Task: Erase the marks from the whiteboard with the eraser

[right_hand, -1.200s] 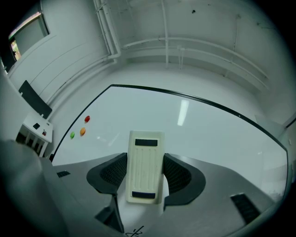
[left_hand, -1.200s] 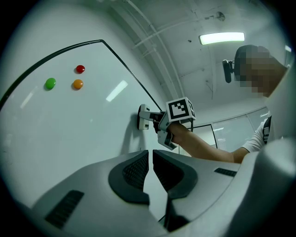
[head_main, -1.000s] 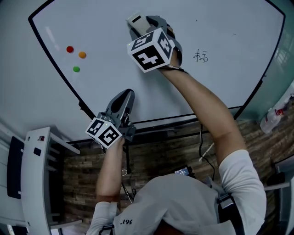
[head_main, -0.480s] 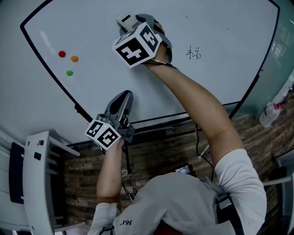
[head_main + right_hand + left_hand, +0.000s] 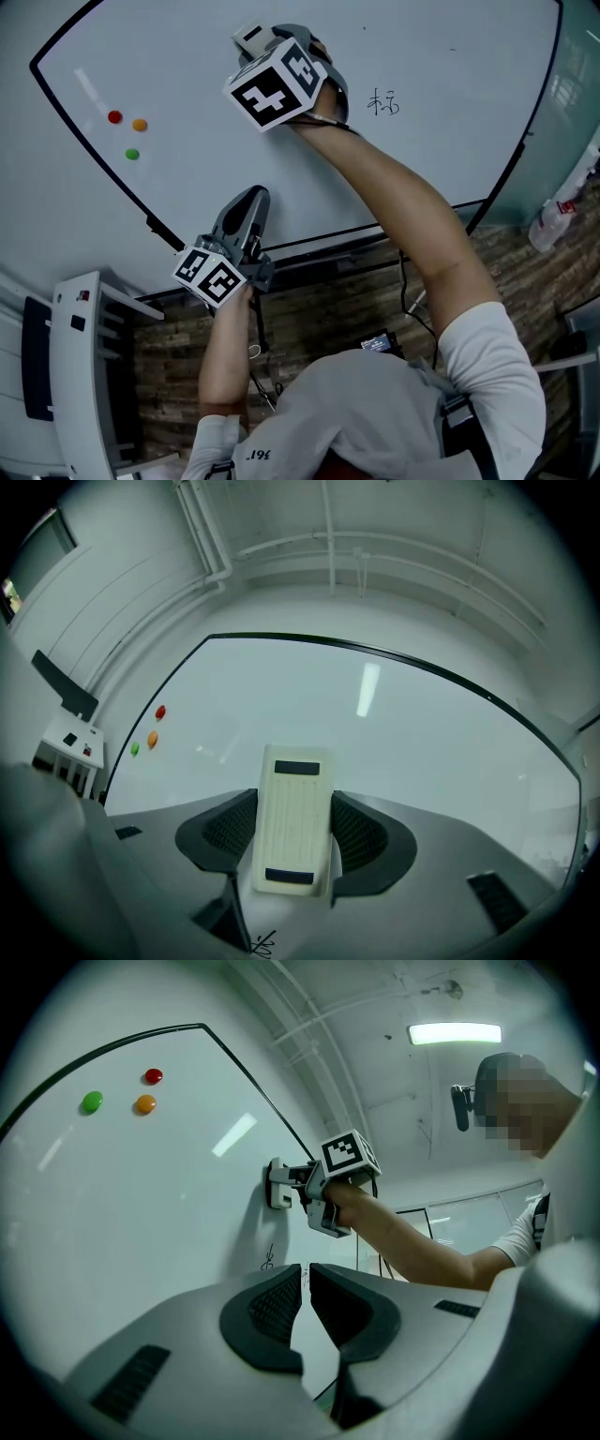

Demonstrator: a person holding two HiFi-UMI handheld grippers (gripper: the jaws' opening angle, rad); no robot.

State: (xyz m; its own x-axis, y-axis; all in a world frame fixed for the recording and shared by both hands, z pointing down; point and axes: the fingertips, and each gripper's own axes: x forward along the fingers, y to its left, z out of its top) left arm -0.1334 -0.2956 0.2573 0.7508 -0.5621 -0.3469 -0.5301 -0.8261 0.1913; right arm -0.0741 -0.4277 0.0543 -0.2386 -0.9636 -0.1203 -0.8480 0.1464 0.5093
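The whiteboard (image 5: pixel 187 112) fills the upper part of the head view. A small black scribbled mark (image 5: pixel 382 103) sits right of its middle. My right gripper (image 5: pixel 267 42) is shut on the white eraser (image 5: pixel 251 37), which lies against the board left of the mark. In the right gripper view the eraser (image 5: pixel 293 817) stands lengthwise between the pads, with the mark (image 5: pixel 262 942) low under the right gripper (image 5: pixel 295 832). My left gripper (image 5: pixel 249 202) is shut on nothing, low by the board's bottom edge. Its view shows the eraser (image 5: pixel 277 1183) and the mark (image 5: pixel 268 1258) beyond the left gripper (image 5: pixel 306 1283).
Red (image 5: pixel 114 117), orange (image 5: pixel 139 124) and green (image 5: pixel 131 154) magnets sit at the board's left. A black frame (image 5: pixel 319 246) runs along the bottom edge. White furniture (image 5: pixel 75 375) stands at the lower left, a bottle (image 5: pixel 553 225) at the right. The floor is wood-patterned.
The head view has swung slightly, so the board sits further left. The right gripper keeps the eraser on the board left of the mark, hardly shifted. The left gripper has stayed put.
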